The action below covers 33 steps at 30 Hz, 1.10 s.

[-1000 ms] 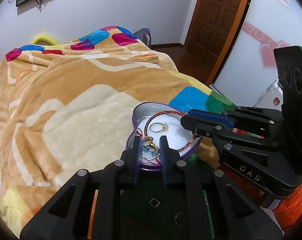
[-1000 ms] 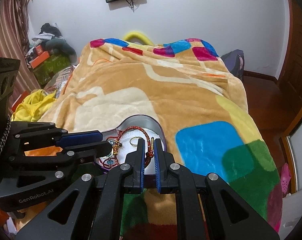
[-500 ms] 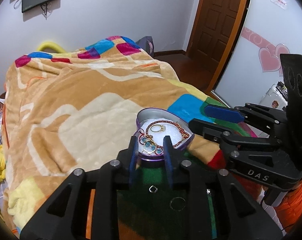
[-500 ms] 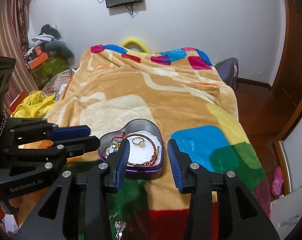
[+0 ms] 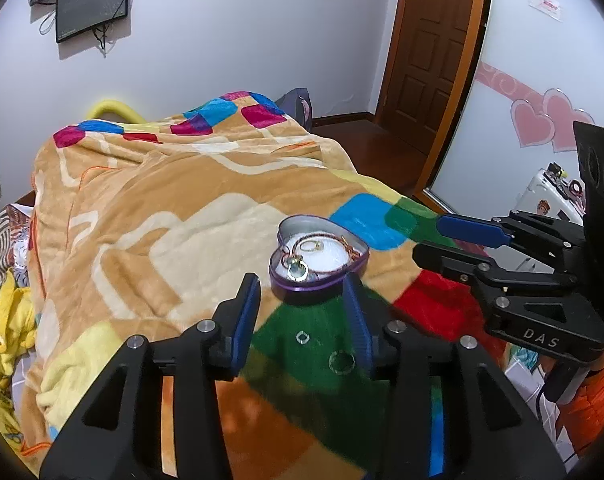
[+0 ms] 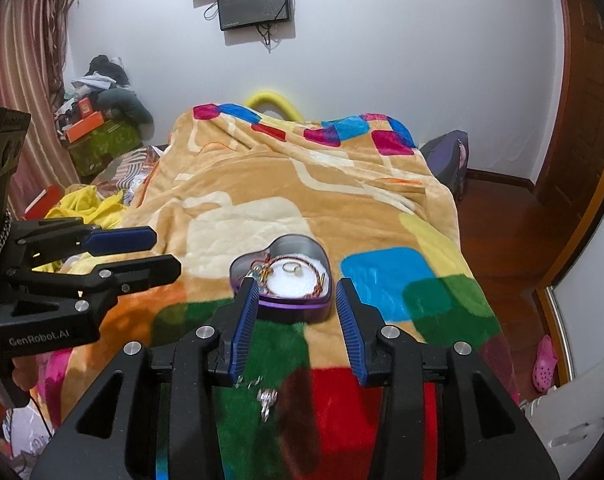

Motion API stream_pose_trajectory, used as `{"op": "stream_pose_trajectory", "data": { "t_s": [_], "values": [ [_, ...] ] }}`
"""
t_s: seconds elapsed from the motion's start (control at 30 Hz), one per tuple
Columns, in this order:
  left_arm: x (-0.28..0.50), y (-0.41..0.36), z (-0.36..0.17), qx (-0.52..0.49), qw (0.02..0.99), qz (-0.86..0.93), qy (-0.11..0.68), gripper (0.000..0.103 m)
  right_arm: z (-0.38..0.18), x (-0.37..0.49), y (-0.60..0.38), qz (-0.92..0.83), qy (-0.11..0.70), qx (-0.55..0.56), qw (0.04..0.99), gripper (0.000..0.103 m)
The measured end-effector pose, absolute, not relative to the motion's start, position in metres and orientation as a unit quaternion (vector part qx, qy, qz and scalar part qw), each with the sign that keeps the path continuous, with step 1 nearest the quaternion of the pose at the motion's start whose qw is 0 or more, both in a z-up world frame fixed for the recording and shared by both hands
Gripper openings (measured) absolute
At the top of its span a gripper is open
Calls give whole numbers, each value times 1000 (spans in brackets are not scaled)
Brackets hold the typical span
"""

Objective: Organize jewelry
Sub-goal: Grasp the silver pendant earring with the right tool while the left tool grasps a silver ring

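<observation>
A purple heart-shaped tin sits on the blanket with a white pad inside. On the pad lie a red cord bracelet, a gold ring and blue-stone earrings. My left gripper is open and empty, just short of the tin. My right gripper is open and empty, its jaws on either side of the tin's near edge. Two small rings lie on the green patch. A silver trinket lies between the right fingers.
The patchwork blanket covers the whole bed. Yellow cloth and boxes lie at the left. A wooden door and bare floor are at the right. Each gripper shows in the other's view.
Both grippers opened wide and drew back from the tin. The left let go of the earrings and the right let go of the bracelet; both pieces now lie in the tin.
</observation>
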<state>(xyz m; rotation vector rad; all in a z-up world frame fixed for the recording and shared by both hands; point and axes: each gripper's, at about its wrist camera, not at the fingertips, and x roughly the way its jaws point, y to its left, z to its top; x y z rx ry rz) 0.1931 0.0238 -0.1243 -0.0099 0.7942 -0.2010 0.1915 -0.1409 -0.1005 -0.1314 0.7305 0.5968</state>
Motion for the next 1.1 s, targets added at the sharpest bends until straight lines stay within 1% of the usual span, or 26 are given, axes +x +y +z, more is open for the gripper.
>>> {"op": "stream_pose_trajectory", "data": {
  "t_s": [0.3,0.7,1.1],
  "values": [
    [168,22,-139,-1,908,-100,407,43,-122,172,-146,286,382,-66,876,37],
    [160,17,-177,-9,886,-104,451,43,-164,167,-143,285,434,-70,852,37],
    [166,14,-201,-17,872,-117,474,43,-179,167,-135,296,442,-81,843,37]
  ]
}}
